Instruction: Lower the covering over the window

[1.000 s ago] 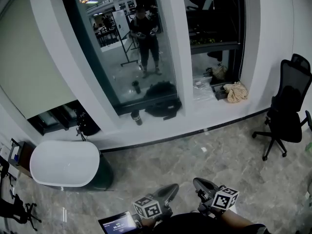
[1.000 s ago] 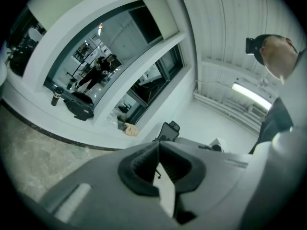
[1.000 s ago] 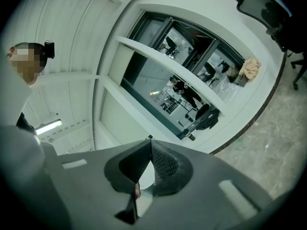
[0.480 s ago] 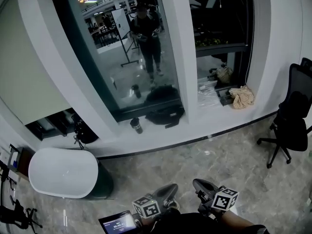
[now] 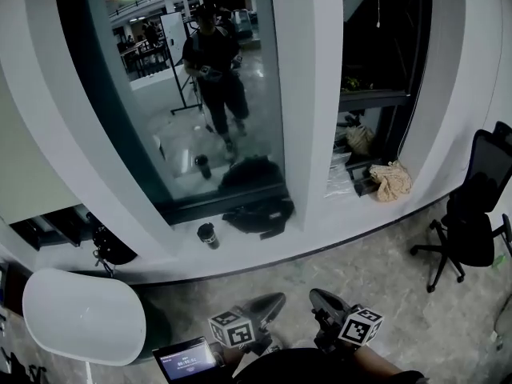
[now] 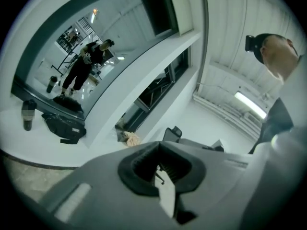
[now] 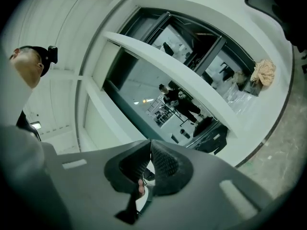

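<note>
"What's the window made of?"

"The window (image 5: 156, 118) is one tall sheet of smooth glass in a dark frame, set between thick white pillars (image 5: 308, 94). Its long side runs upright and it faces the room, mirroring the person. At the far left hangs a flat beige blind (image 5: 20, 174), matte, with its lower edge level above a dark gap."

"And on the sill?"

"On the glossy white sill (image 5: 320, 230) are a slumped black backpack (image 5: 258, 214), a dark cylindrical cup (image 5: 208, 235) standing upright, and a crumpled tan cloth (image 5: 390, 181). A black mesh office chair (image 5: 472, 214) stands to the right."

"The grippers?"

"They're low, well apart from the window. The left gripper (image 5: 270, 302) and right gripper (image 5: 322, 299) have grey shells and ribbed black fingers (image 7: 163, 164), pressed together on nothing."
</note>
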{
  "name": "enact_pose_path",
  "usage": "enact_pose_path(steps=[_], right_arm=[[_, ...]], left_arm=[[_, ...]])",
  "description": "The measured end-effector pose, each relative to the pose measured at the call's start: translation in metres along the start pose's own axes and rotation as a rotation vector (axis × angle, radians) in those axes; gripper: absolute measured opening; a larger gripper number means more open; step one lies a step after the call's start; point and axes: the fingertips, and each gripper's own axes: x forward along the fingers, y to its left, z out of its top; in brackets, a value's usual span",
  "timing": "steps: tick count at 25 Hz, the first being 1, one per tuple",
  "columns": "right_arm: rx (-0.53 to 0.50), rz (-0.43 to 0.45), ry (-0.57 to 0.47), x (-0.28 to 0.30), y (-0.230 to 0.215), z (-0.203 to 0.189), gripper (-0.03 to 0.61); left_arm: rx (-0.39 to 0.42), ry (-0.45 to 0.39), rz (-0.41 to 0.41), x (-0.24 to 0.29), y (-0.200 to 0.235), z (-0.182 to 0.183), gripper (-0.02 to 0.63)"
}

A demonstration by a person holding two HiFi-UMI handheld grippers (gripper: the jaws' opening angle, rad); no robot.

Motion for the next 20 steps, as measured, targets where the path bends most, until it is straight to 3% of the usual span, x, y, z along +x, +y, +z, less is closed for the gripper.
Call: enact_pose_path(steps=[7, 10, 16, 20], right_arm=[[0.029, -0.027, 0.018, 0.045, -0.028, 0.014, 0.013], [0.044, -0.025, 0.020, 0.061, -0.050, 0.031, 0.014], [0.030, 0.065, 0.042, 0.107, -0.094, 0.096, 0.021], [-0.046, 0.138, 0.065, 0.127, -0.117, 0.144, 0.029]], left_arm=[[-0.069, 0.004, 0.028, 0.012, 0.055, 0.022, 0.000], [-0.065, -0.010, 0.051, 0.030, 0.077, 0.039, 0.000], [0.044, -0.104, 0.094, 0.086, 0.115, 0.112, 0.000], [0.197, -0.197, 0.114, 0.134, 0.131, 0.192, 0.000]])
